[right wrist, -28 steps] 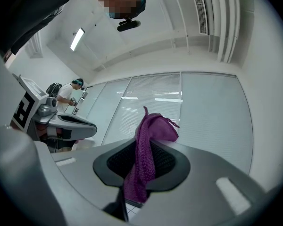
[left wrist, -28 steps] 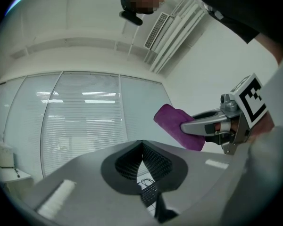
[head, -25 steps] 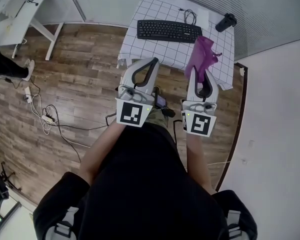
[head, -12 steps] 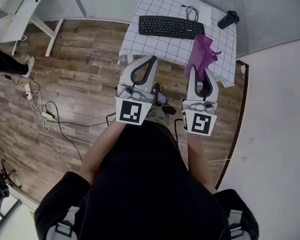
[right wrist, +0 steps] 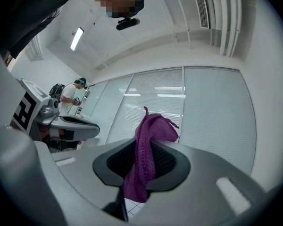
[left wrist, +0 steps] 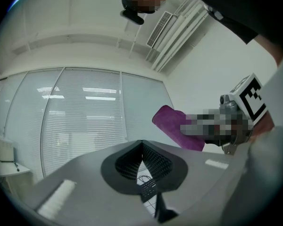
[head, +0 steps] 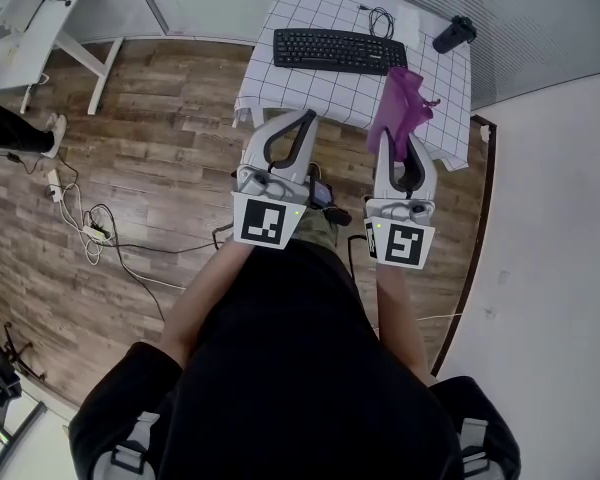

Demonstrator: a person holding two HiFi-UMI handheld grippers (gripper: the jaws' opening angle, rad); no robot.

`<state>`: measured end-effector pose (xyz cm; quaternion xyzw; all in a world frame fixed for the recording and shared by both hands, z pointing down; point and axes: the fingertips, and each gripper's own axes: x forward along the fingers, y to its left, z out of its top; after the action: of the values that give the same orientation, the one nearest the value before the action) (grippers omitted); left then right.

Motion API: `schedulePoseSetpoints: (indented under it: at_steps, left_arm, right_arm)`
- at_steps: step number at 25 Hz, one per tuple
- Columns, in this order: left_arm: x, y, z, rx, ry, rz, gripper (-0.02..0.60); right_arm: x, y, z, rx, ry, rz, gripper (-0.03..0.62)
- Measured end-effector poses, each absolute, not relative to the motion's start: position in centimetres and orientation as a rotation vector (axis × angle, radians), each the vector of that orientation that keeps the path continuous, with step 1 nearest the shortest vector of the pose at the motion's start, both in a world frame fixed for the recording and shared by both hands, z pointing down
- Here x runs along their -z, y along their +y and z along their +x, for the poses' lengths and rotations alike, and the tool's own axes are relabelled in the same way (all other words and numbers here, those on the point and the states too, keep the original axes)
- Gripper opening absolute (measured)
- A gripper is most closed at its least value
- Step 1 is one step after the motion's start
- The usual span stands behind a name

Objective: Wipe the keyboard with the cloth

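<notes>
**Purple cloth gripped, keyboard waiting ahead**

The right gripper [right wrist: 141,157] is clamped on a purple knitted cloth [right wrist: 148,140]. It pinches the cloth mid-fold, with a loose tuft standing above the jaws and a tail drooping below. The cloth looks soft, light and floppy, so a bunched hold like this should give a padded face for wiping. The left gripper [left wrist: 142,147] has its ribbed black pads pressed together with nothing between them. Ahead, on the white grid-patterned table [head: 300,93], lies the flat black plastic keyboard [head: 338,50]. It looks rigid and bumpy-keyed, and the cloth has not yet touched it.
</notes>
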<state>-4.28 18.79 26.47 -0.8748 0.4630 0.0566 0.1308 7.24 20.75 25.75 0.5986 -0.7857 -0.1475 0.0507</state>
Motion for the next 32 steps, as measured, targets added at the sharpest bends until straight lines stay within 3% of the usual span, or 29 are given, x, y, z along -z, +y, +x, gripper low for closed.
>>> schedulePoseSetpoints:
  at_steps: [32]
  left_arm:
    - [-26.7,18.1,-4.2,-0.168,1.338,-2.555,0.0]
  right_arm:
    - [-26.7,20.2,7.0,0.411,-2.357,1.809,0.092]
